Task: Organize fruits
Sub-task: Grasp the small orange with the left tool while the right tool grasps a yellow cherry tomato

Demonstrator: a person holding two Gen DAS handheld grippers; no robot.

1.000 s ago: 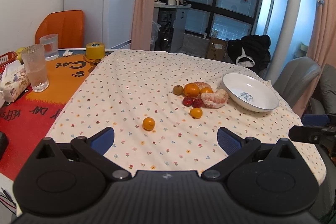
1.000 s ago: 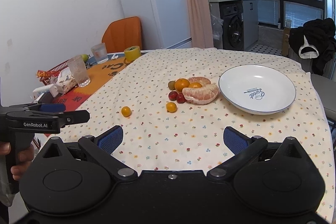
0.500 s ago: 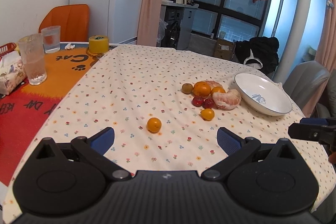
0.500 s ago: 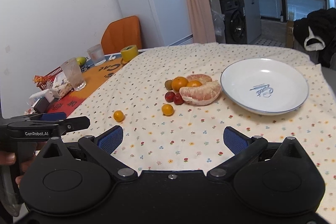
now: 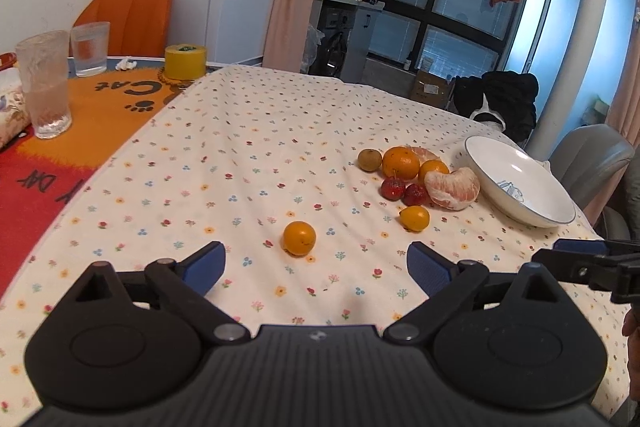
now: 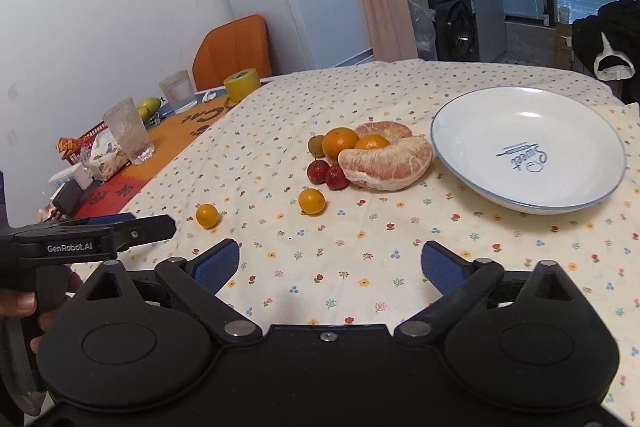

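Note:
A lone small orange fruit (image 5: 299,237) (image 6: 207,215) lies on the floral tablecloth just ahead of my open left gripper (image 5: 316,267). Farther on sits a second small orange fruit (image 5: 415,217) (image 6: 311,201), two red fruits (image 5: 403,190) (image 6: 326,174), a peeled pomelo piece (image 5: 452,187) (image 6: 386,163), two oranges (image 5: 401,162) (image 6: 340,143) and a brownish-green fruit (image 5: 369,159) (image 6: 315,143). An empty white plate (image 5: 520,183) (image 6: 528,151) lies to their right. My right gripper (image 6: 330,263) is open above bare cloth, short of the fruit.
Two glasses (image 5: 48,83) (image 6: 130,137), a yellow tape roll (image 5: 185,61) (image 6: 241,84), a tissue pack (image 6: 105,157) and a pear (image 6: 148,103) stand on the orange mat at left. An orange chair (image 5: 128,19) is behind it, a grey chair (image 5: 592,155) at right.
Both grippers have moved forward and lower toward the fruit, which looks larger now. The lone orange fruit now sits just ahead of the left jaws. Nothing on the table has shifted.

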